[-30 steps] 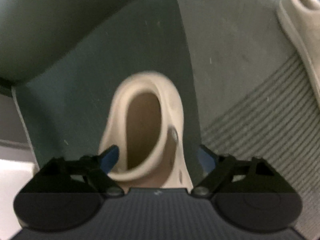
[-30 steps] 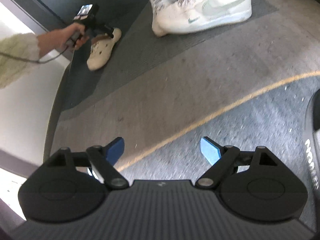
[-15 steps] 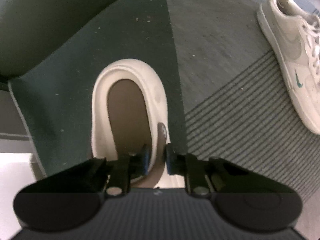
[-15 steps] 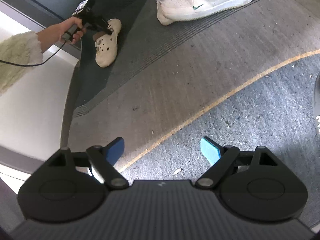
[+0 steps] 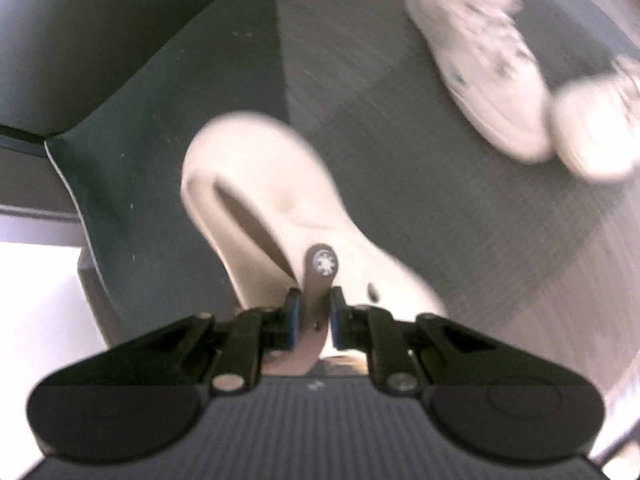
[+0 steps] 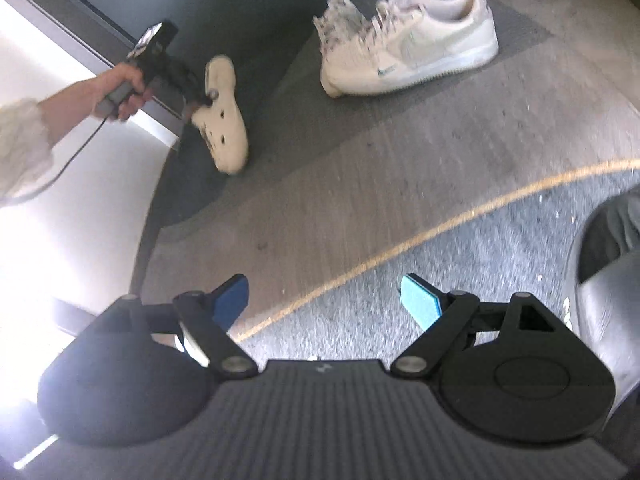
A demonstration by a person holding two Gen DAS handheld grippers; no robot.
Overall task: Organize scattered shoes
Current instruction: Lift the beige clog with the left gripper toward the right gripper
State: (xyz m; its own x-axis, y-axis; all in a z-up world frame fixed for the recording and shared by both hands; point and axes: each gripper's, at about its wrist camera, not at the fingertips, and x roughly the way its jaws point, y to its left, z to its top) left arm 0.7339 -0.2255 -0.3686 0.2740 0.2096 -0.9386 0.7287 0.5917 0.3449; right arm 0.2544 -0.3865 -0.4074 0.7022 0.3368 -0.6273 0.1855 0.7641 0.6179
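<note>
— What covers the floor point(image 6: 400, 184) here?
— Grey carpet crossed by a thin yellow line point(image 6: 440, 228), with a ribbed grey mat point(image 6: 304, 92) at the far side and a dark mat point(image 6: 192, 184) to its left.
— And what lies on it?
— Two white sneakers point(image 6: 412, 52) touching on the ribbed mat.

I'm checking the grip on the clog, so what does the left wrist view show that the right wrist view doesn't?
Only the left wrist view shows the left gripper shut on the clog's brown heel strap. Only the right wrist view shows the open right gripper, the hand holding the left gripper, the yellow floor line and a black shoe. Both show the cream clog and white sneakers.
</note>
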